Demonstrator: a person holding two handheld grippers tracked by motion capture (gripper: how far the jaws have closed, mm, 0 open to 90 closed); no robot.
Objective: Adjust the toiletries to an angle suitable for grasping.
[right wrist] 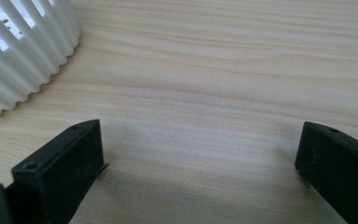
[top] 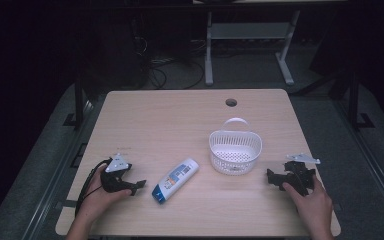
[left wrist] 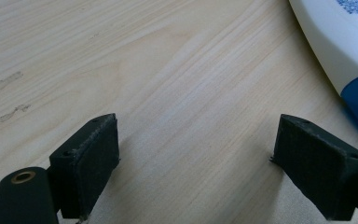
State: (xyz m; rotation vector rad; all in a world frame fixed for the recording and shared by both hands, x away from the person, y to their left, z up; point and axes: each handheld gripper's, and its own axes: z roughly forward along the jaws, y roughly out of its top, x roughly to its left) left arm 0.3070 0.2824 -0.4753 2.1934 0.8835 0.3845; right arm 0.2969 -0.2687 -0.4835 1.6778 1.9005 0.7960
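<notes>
From the high view we see a pale wooden table (top: 150, 115) with a person's forearms coming in from the near edge. The left gripper (top: 139, 186) rests low on the table near its front left part, held in the left hand (top: 98, 196), its jaws pointing toward a white bottle (top: 175, 180) with a blue cap that lies on its side just beside them, not touching. The bottle lies slanted, cap toward the near edge, label facing up. Behind and to the right of it stands a white slotted basket (top: 235, 149) with a loop handle at its far rim, close to the bottle but apart from it. The right gripper (top: 272, 176) sits to the right of the basket, near it, held in the right hand (top: 312, 202).

In the left gripper view we look along two black jaws spread wide, with bare wood between them and nothing clasped. The bottle (left wrist: 335, 42) shows at the upper right, its blue cap near the right jaw; we cannot tell whether they touch.

In the right gripper view we again find the jaws standing far apart, released, over bare table. The ribbed wall of the basket (right wrist: 23, 51) fills the upper left corner, ahead of the left jaw and apart from it
</notes>
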